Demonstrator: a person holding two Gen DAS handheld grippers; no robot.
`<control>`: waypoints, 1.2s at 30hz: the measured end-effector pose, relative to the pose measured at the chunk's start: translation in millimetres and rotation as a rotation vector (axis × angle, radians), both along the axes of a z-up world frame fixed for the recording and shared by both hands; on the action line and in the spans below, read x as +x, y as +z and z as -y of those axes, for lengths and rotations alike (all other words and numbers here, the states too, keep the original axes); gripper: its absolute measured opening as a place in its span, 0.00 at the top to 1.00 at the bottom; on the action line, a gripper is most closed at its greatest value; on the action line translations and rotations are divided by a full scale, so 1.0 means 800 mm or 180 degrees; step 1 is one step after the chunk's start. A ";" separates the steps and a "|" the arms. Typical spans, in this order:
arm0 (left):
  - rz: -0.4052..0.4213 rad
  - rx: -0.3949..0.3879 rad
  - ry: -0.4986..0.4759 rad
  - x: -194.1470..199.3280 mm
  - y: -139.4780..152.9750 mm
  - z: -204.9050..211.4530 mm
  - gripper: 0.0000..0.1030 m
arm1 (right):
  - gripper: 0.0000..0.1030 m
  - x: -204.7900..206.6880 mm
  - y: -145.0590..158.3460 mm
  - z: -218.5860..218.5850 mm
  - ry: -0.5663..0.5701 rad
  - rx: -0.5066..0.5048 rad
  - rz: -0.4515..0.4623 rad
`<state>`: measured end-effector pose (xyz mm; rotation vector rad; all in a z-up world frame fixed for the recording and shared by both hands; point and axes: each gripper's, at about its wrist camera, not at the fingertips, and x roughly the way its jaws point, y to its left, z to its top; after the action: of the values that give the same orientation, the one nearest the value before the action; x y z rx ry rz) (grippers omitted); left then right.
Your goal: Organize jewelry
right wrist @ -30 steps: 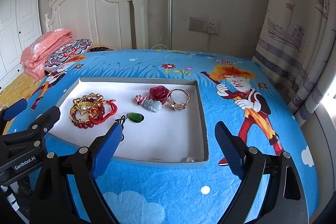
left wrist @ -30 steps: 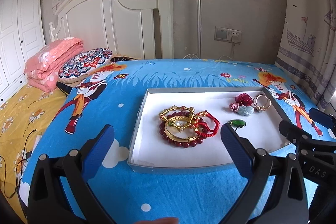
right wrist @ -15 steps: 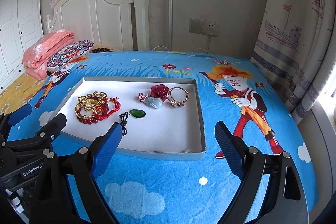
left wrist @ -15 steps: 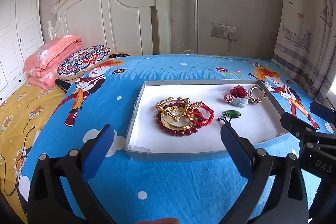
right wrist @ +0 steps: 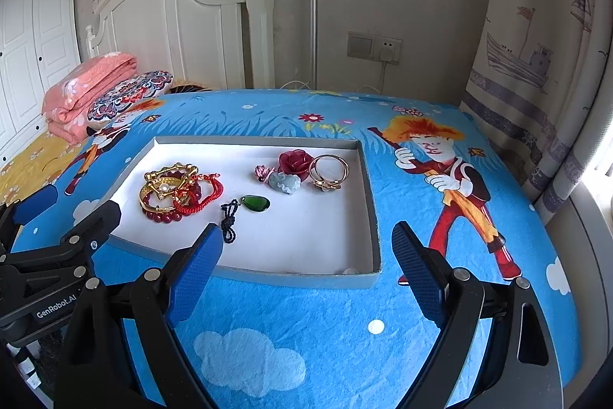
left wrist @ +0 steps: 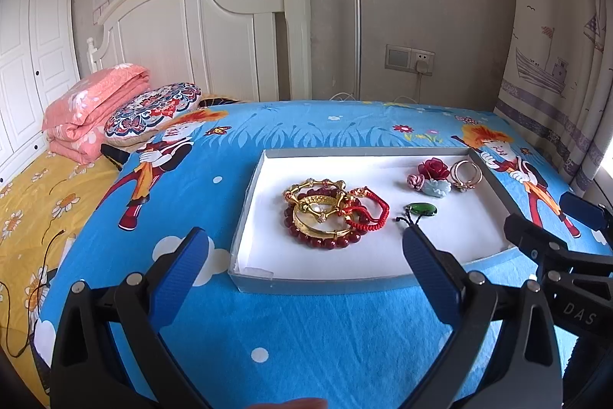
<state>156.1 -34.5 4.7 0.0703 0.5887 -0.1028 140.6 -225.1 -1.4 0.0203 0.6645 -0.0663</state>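
Both tongs, left [left wrist: 302, 263] and right [right wrist: 306, 263], gape wide and empty short of the shallow tray [right wrist: 373, 217], where stacked bangles [right wrist: 174, 192], green pendant [right wrist: 256, 204], brooches and rings [right wrist: 328, 171] lie grouped; any pick should pinch one piece squarely.

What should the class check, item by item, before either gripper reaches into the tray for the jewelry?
1. Left gripper open, holding nothing: ok.
2. Right gripper open, holding nothing: ok.
3. Tray flat on the bedspread: ok.
4. Green pendant lying apart from other pieces: ok.
5. Bracelets separated: not ok, piled together.
6. Gold rings free of the rose: cannot tell.
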 end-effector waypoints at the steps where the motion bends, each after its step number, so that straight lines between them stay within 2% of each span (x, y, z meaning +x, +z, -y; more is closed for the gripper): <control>1: 0.0000 0.0003 0.0000 0.000 0.000 0.000 0.05 | 0.18 0.000 -0.001 0.000 0.0000 0.0001 -0.0003; 36: -0.0016 -0.0010 0.0007 -0.003 -0.002 0.000 0.05 | 0.18 0.000 -0.002 0.001 -0.0006 0.0017 -0.0017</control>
<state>153.4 -34.5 3.1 0.0665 0.5937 -0.1018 140.4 -226.2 -3.4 0.0258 0.6701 -0.0664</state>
